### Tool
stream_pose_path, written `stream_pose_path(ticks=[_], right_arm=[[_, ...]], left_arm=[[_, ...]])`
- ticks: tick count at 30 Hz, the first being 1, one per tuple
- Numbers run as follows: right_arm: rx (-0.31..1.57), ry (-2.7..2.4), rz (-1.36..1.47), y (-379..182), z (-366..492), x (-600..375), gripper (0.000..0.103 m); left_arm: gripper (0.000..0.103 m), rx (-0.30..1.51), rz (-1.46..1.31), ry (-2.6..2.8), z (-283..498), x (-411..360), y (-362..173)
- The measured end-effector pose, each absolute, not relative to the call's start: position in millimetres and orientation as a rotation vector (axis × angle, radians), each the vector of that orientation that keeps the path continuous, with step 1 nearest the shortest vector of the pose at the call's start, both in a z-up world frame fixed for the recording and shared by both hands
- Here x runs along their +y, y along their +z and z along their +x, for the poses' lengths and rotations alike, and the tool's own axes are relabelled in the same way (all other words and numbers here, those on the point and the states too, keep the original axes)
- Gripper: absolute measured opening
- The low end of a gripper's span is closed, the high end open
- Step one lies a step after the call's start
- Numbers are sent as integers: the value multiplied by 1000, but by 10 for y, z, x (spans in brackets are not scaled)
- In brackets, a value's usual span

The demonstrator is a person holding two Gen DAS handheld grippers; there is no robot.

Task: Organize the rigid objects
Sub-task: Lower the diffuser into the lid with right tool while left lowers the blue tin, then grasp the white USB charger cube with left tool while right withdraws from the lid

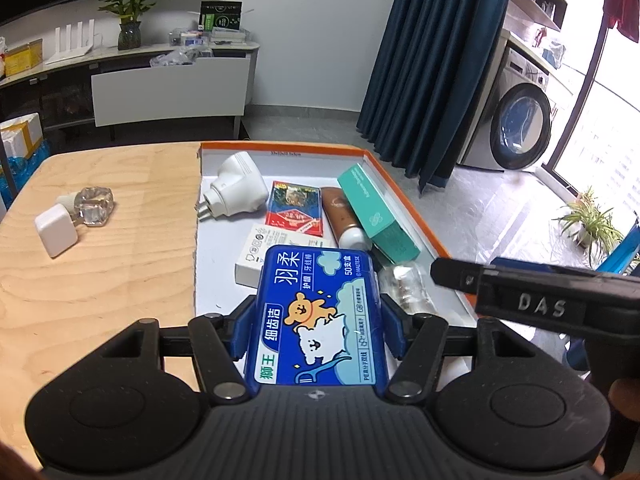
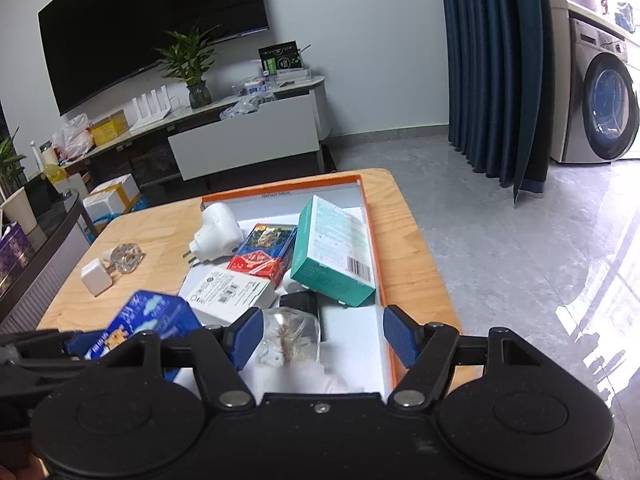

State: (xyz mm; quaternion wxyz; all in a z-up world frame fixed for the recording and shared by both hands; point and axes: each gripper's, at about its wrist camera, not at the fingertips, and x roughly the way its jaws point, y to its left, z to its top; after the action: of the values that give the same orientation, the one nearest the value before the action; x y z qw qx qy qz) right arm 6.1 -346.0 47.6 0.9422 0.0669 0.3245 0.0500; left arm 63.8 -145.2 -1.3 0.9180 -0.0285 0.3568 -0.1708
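My left gripper (image 1: 318, 312) is shut on a blue dental-floss box (image 1: 320, 320) with cartoon bears, held over the near end of an orange-rimmed white tray (image 1: 400, 188). In the right wrist view the same box (image 2: 152, 316) shows at lower left. My right gripper (image 2: 324, 336) stands open over the tray's near right part. A clear glass bottle (image 2: 288, 332) lies between its pads, close to the left one and apart from the right one. On the wooden table left of the tray rest a white cube charger (image 1: 56, 230) and a clear faceted bottle (image 1: 94, 206).
The tray holds a white plug adaptor (image 1: 236, 188), a red card pack (image 1: 296, 208), a brown tube (image 1: 340, 216), a teal carton (image 1: 376, 212) and a small white box (image 1: 260, 256). The table's right edge (image 2: 432, 264) drops to a grey floor.
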Motion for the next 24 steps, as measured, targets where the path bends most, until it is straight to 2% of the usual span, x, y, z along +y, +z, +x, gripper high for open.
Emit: stream_pose_path(ticks=[4,6,13,16,24], right_arm=[[639,98,134,541,51,-3451,82],[629,100,128,576,47,-3431,83],[622,120,112,609,65,-3307,84],[625,142,103,612,73,-3210,85],[634,194,61,597,110,-2909,85]], left_arm=[[65,758,-50,-383,656,-1481,-53],[76,761,-59,-377,650,-1461,-67],[80,716,-92,-306,621,-1251,9],[85,685,-81,-249,611,-1058,37],[91,651,-67,-37,797,-184,8]])
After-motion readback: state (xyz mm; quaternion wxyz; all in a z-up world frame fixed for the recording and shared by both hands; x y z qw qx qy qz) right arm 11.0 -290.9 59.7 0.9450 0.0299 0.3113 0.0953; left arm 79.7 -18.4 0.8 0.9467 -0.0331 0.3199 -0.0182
